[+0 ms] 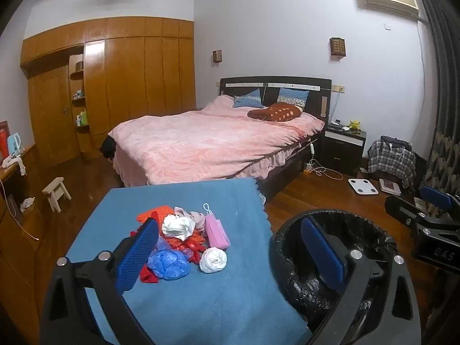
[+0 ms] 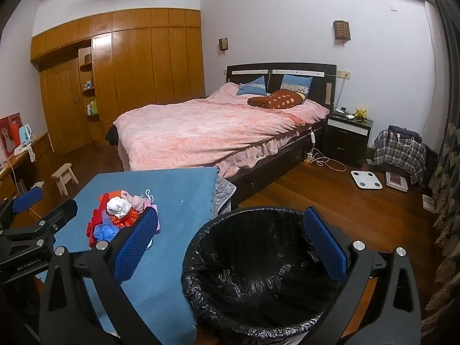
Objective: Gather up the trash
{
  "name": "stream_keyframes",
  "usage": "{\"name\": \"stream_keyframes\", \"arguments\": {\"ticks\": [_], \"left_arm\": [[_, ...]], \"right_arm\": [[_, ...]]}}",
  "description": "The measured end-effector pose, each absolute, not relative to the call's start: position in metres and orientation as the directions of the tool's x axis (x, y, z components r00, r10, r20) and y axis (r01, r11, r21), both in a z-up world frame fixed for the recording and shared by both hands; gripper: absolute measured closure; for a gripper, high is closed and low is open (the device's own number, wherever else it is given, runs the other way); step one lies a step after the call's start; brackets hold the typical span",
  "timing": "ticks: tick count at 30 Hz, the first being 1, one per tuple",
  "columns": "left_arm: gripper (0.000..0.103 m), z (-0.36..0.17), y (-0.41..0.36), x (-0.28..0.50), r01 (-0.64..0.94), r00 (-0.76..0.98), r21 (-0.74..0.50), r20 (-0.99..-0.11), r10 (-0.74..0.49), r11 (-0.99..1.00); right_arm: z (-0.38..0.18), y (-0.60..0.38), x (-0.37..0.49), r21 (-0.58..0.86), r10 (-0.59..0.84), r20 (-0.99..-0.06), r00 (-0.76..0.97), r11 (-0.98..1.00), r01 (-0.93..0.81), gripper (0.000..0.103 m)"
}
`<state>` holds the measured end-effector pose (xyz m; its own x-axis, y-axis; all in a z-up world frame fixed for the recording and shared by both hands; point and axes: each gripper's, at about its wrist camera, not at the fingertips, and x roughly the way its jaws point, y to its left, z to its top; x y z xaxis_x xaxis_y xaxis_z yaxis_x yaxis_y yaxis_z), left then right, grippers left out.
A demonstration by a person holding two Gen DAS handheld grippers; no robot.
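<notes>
Tongs (image 1: 230, 254) wide above trash pile (image 1: 184, 238)

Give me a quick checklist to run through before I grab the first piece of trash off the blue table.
1. Left gripper open and holding nothing: ok, its blue pads stand wide apart.
2. Right gripper open and holding nothing: ok.
3. Trash pile within view on the blue table: ok, it lies ahead of the left gripper.
4. A loose piece easy to take: ok, the white paper ball sits at the pile's near edge.
5. Bin open and lined: ok, the black bag folds over the rim, no lid.
6. Bin has room: ok, no trash visible inside.
7. Grippers clear of each other: ok, they are apart.
</notes>
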<state>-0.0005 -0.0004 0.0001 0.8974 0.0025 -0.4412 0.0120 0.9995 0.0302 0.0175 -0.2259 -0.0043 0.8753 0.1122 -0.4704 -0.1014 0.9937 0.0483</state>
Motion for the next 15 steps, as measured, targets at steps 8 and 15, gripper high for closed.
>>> {"name": "stream_keyframes", "arguments": {"ticks": [8,15], "left_arm": [[0.006,0.0001,0.0013,-0.0007,0.008,0.895,0.017,-0.446,0.001,1.000],[0.006,-0.0006,-0.0016,0.0022,0.013,0.897,0.027,-0.442,0.000,1.000]], "right_arm": [[-0.0046,-0.2264,0.0177,0.051,0.114,-0.470,0.875,0.993,-0.102,0.005],[-0.0043,-0.2267,0.0177,0.052,0.114,-0.469,0.876,0.993,-0.101,0.005]]}}
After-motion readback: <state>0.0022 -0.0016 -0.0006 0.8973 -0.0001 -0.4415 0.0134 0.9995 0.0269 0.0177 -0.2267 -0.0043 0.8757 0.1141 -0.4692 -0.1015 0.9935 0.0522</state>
